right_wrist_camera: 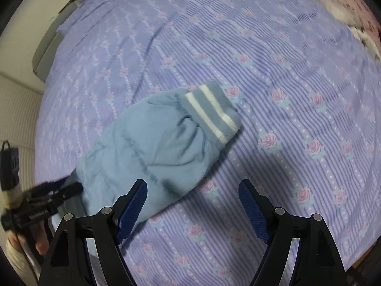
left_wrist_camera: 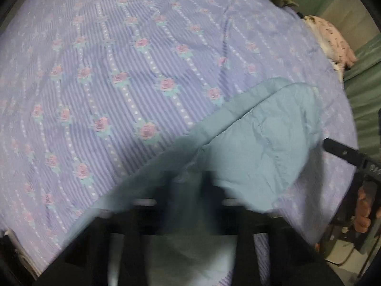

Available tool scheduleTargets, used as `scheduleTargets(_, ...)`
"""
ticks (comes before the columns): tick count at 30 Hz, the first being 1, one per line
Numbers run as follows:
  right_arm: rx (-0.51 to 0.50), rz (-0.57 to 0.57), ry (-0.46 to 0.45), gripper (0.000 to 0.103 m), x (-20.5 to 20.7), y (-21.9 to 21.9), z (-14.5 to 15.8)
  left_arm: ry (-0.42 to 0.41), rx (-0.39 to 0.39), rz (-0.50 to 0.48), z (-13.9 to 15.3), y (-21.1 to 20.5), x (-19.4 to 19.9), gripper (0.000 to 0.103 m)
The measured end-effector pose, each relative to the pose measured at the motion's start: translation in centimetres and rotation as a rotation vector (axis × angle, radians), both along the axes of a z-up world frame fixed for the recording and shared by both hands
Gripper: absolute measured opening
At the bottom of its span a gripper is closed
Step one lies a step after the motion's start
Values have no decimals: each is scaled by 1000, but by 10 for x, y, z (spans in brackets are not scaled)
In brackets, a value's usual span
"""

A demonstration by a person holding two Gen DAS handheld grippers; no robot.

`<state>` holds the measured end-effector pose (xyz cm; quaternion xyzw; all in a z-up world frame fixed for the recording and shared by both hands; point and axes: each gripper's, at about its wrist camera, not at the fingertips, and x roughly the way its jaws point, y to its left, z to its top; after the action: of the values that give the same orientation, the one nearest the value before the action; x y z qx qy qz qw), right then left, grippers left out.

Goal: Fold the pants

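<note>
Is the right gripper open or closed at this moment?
Open: the right gripper has its blue pads wide apart, nothing between them, beside the blue pants.

Soft matt blue cloth, those pants (right_wrist_camera: 152, 152), quilted with stitched seams, and at two o'clock the cuff (right_wrist_camera: 210, 112) looks fuzzy, ribbed, white-striped. Beneath lies the bedspread (right_wrist_camera: 297, 71), a puckered lilac woven cotton with printed roses. The right gripper (right_wrist_camera: 193, 205) shows matt black plastic, blue textured pads (right_wrist_camera: 133, 209) and shiny metal pins.
</note>
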<state>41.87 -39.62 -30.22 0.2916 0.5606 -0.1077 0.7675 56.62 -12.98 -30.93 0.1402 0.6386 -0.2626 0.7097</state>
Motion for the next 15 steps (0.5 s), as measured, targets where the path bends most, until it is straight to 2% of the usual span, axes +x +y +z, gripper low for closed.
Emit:
scheduleTargets(4,-14,21,0,80,16,4,-2,-53,9,11,0,-6,-5,11)
scheduleTargets(8,-91,78,-17,80,35,9,5,-96,12,78,2,-1,3,10)
scheduleTargets(12,-143,124,-18,80,53,17,7,-104,50,87,-7,6,11,10)
scheduleTargets(15,-161,142,13,80,64,18,2,-90,52,71,-9,9,15,16)
